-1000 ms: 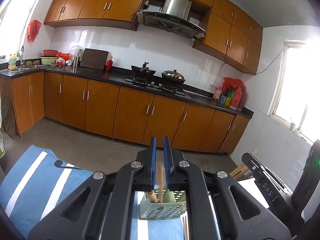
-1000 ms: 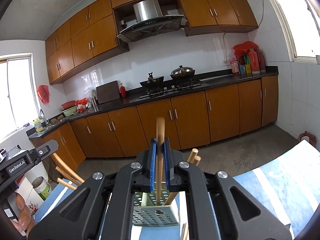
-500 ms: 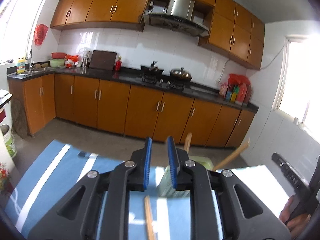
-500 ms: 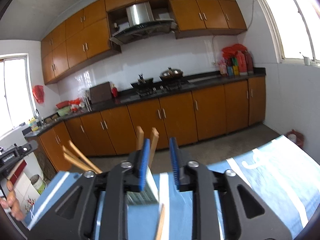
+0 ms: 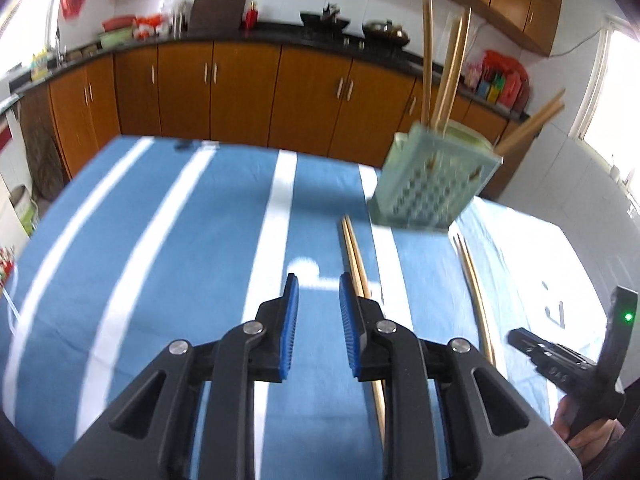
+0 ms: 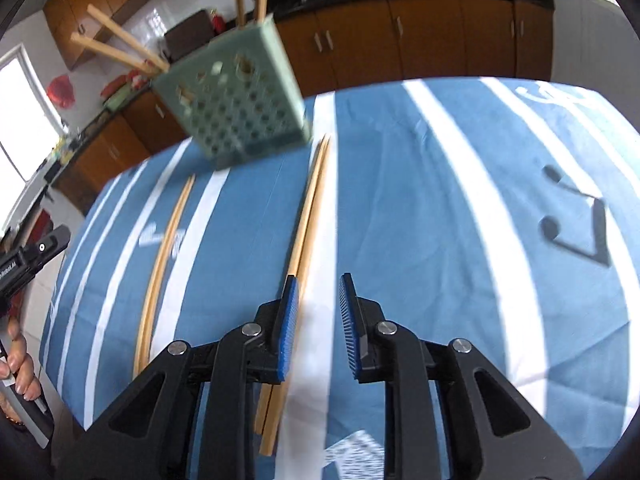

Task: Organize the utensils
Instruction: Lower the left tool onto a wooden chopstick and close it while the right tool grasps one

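A pale green perforated holder stands on the blue striped cloth with several chopsticks upright or leaning in it. Two pairs of wooden chopsticks lie flat in front of it. My left gripper is open and empty, low over the cloth; the left pair runs under its right finger. My right gripper is open and empty too, and the right pair passes beneath its left finger. Each gripper shows at the edge of the other's view, held by a hand.
The table's far edge faces a run of orange kitchen cabinets under a dark counter with pots and bottles. The cloth carries a black music-note print to the right. A small dark object lies at the far edge.
A second ago both grippers were shut above the holder, the right one on a chopstick. Both have since opened and sunk toward the cloth, tilting downward, so the holder now sits farther off.
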Demonstrator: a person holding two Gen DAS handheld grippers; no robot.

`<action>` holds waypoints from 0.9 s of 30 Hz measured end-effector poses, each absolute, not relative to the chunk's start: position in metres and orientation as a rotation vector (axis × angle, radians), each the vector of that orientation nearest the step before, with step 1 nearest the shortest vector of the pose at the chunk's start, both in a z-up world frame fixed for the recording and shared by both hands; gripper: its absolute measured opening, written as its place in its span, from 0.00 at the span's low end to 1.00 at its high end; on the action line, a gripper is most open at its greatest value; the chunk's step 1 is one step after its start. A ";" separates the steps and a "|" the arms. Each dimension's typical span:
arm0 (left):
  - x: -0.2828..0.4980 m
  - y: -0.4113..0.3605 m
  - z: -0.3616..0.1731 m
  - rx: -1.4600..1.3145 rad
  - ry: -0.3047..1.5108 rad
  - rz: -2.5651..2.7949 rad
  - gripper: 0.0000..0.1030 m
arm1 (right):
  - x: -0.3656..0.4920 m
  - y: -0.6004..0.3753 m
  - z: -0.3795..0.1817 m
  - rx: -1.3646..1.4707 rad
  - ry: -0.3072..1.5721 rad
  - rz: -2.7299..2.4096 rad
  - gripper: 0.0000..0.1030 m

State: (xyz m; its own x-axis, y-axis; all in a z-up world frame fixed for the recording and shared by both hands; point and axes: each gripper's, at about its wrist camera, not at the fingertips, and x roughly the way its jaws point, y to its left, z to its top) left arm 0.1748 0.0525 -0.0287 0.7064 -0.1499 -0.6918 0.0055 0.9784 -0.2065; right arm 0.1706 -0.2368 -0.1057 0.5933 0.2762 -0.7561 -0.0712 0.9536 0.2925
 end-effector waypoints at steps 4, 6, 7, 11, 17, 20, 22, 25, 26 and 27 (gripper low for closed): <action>0.168 0.050 -0.043 -0.196 0.813 -0.098 0.22 | 0.170 -0.223 -0.112 0.219 0.929 0.205 0.19; 0.167 0.049 -0.047 -0.195 0.822 -0.101 0.22 | 0.172 -0.224 -0.114 0.208 0.923 0.194 0.18; 0.167 0.049 -0.049 -0.195 0.826 -0.101 0.22 | 0.173 -0.226 -0.115 0.204 0.922 0.193 0.18; 0.166 0.047 -0.054 -0.194 0.843 -0.107 0.22 | 0.171 -0.225 -0.116 0.187 0.921 0.198 0.18; 0.168 0.038 -0.058 -0.191 0.863 -0.126 0.22 | 0.172 -0.221 -0.116 0.124 0.910 0.166 0.13; 0.168 0.034 -0.063 -0.199 0.874 -0.143 0.22 | 0.176 -0.229 -0.115 0.110 0.909 0.118 0.08; 0.167 0.031 -0.066 -0.206 0.883 -0.161 0.22 | 0.178 -0.240 -0.115 0.115 0.905 0.067 0.07; 0.167 0.024 -0.071 -0.216 0.903 -0.192 0.21 | 0.181 -0.263 -0.115 0.159 0.903 -0.006 0.07; 0.167 0.022 -0.073 -0.217 0.910 -0.201 0.21 | 0.182 -0.269 -0.115 0.172 0.904 -0.016 0.07; 0.166 0.018 -0.076 -0.212 0.918 -0.212 0.21 | 0.182 -0.274 -0.115 0.181 0.904 -0.022 0.07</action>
State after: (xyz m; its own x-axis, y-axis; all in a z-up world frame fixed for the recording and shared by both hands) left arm 0.1663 0.0183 -0.0757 0.5892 -0.2708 -0.7612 0.0905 0.9584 -0.2708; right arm 0.1819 -0.2739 -0.1151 0.6197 0.0574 -0.7827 0.0950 0.9845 0.1475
